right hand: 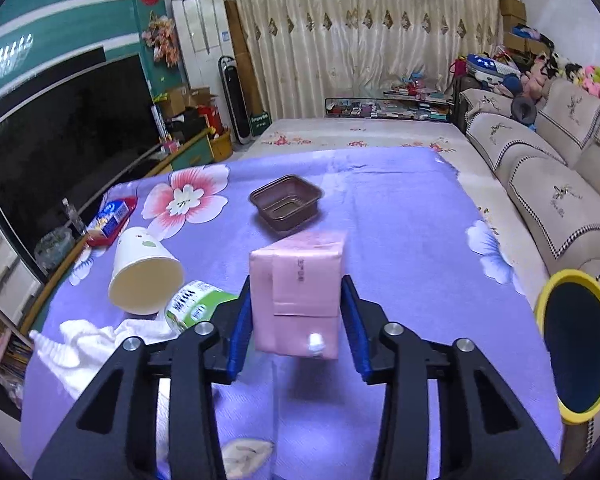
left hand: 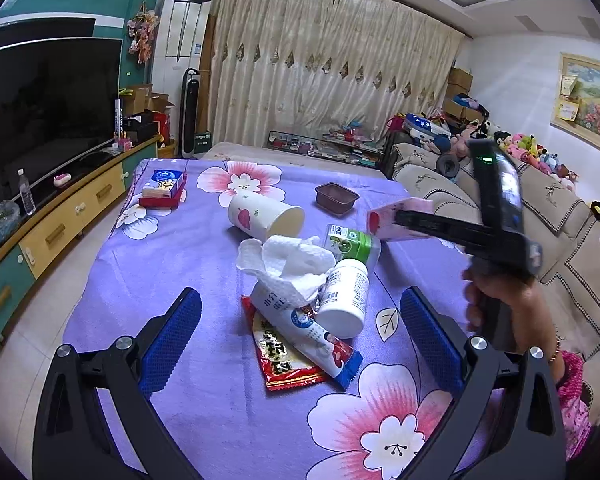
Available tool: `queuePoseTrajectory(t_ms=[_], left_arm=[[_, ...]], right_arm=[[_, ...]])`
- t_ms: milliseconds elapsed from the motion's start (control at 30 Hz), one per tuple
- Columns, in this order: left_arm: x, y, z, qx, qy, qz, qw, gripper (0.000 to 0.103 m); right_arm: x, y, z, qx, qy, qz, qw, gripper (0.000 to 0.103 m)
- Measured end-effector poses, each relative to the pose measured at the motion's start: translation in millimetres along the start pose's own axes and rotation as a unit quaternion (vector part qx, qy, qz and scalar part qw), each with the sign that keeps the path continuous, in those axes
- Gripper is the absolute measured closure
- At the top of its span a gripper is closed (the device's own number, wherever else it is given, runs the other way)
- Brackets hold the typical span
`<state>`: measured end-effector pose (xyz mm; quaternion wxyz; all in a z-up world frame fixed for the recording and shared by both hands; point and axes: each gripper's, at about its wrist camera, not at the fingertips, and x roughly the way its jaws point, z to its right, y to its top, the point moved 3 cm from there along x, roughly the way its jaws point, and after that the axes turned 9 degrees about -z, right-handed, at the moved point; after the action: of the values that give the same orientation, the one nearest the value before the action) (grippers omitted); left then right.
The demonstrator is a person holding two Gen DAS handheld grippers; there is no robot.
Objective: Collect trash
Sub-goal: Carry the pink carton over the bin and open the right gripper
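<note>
**Around the purple floral tablecloth**

The purple floral tablecloth (left hand: 160, 264) covers the table. To its left a dark television (left hand: 48, 108) stands on a teal-and-yellow cabinet (left hand: 56, 224). Beyond its far edge hang cream curtains (left hand: 324, 72). To its right runs a beige sofa (right hand: 548, 184), plush toys (left hand: 528, 152) heaped along its back.

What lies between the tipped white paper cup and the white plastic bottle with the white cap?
In the left wrist view, a crumpled white paper towel lies between the paper cup and the white bottle.
</note>
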<state>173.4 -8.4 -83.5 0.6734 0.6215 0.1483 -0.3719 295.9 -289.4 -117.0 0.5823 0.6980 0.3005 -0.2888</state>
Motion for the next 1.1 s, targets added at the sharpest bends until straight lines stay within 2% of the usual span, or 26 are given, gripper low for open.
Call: queuePoseTrajectory(t_ms=[100,367,500,633,867,1100], left_arm=[[0.6,-0.2,3.0,0.002,-0.003,-0.002,1.0,0.005],[12.4,-4.7,23.7,0.018,-0.018,-0.016,0.9995,0.005],[17.1,-6.0,34.5,0.029,-0.025,-0.022,0.999,0.005],[22.3,-6.4,45.2,0.038,-0.033,-0.029,0.9983,0.005],[33.4,-7.5,61.0,0.051,-0.041,-0.043,0.9969,0.005],[42.2,-5.3,65.8,0.054,-0.038,-0.053,0.9964,0.005]], right_arm=[[-19.8,-6.8,20.6,0.016,0.014,0.01,1.0,0.066],[-69.4,-24.5,78.4,0.057,0.008,0.043,0.997,0.066],[-94.4,-31.6,113.8,0.086,-0.01,0.065,0.994,0.066],[-110.6,-41.5,162.2,0.127,-0.057,0.079,0.987,0.066],[-107.6,-65.0,244.3,0.203,-0.117,0.065,0.97,0.065],[-87.0,-77.7,284.2,0.233,-0.144,0.042,0.961,0.064]])
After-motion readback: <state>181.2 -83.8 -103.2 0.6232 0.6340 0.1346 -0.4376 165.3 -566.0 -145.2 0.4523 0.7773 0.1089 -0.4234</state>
